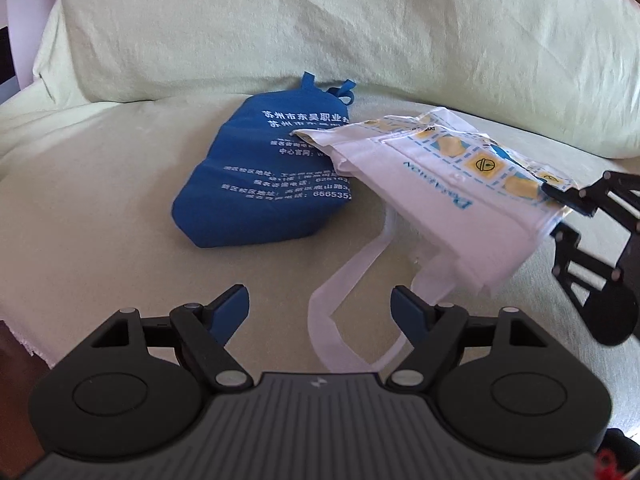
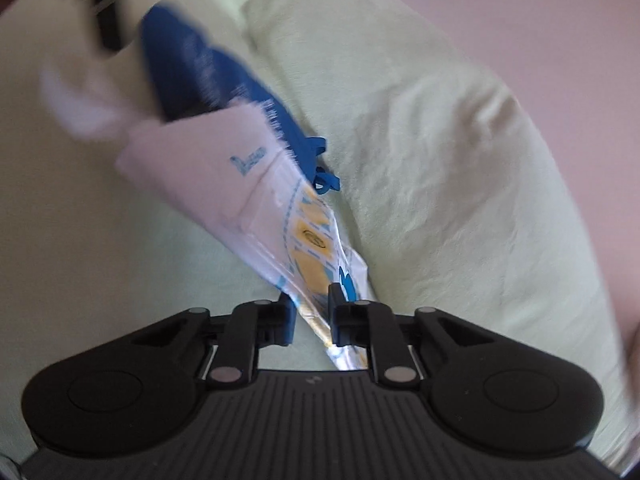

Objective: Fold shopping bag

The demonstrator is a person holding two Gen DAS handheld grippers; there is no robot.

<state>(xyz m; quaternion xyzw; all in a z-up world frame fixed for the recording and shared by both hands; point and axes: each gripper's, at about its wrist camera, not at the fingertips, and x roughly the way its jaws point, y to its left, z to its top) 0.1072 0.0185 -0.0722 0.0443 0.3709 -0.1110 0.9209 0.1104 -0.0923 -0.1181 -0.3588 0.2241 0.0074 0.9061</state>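
White shopping bag (image 1: 436,184): partly folded, lifted at one printed edge, far corner resting across the blue bag (image 1: 260,172) on the sheet-covered bed (image 1: 100,208).
Right gripper (image 2: 310,312): jaws closed on the bag's crinkled printed edge, bag stretching straight ahead from them (long axis in line with the fingers).
Left gripper (image 1: 320,312): jaws wide apart, holding nothing.
White handle strap (image 1: 344,280): trailing loose from the bag down between the left jaws, nearly touching the right-hand pad.
Key relation: free end of the bag ahead and to the right of the left jaws; left gripper nearer to it.
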